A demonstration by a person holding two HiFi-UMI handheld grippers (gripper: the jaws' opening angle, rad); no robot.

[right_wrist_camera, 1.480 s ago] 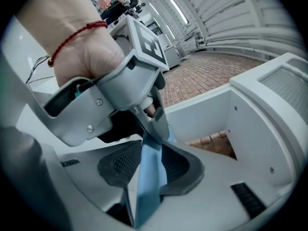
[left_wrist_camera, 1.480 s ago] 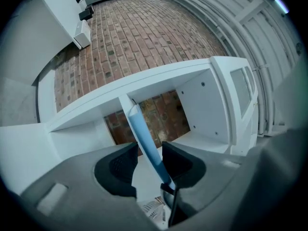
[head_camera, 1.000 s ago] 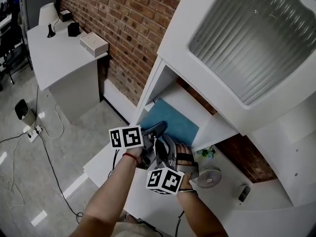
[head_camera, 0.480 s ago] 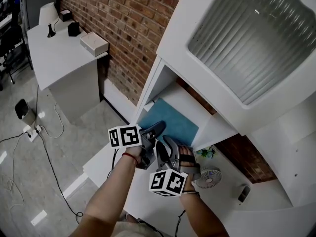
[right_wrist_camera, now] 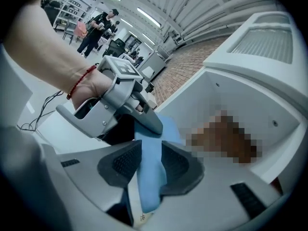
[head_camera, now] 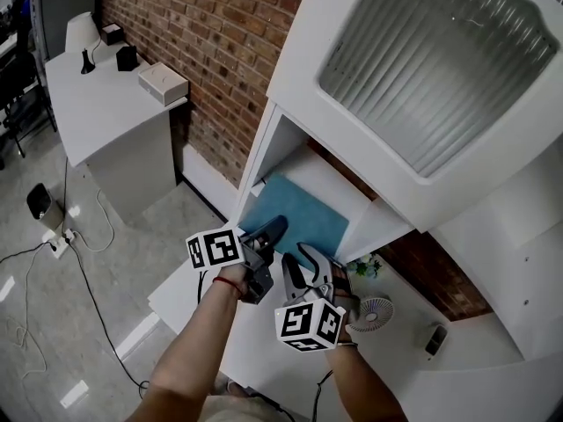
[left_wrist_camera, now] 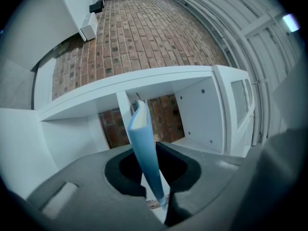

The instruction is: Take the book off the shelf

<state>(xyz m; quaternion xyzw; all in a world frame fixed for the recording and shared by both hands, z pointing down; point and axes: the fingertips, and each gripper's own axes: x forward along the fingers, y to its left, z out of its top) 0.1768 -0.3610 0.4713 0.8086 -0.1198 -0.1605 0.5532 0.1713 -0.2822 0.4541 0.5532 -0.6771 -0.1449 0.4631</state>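
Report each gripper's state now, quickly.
Left gripper: jaws have just been closing, now shut on the blue book.
Right gripper: shut on the blue book too.

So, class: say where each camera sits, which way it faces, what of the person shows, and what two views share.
Head view: on the head, looking steeply down at the shelf; forearms, left gripper, right gripper show.
Left gripper view: on that gripper, looking along its jaws, just closed further onto the book, into the shelf; no body shows.
Right gripper view: on that gripper, jaws on the book, facing the left hand.
Both gripper views share the book.
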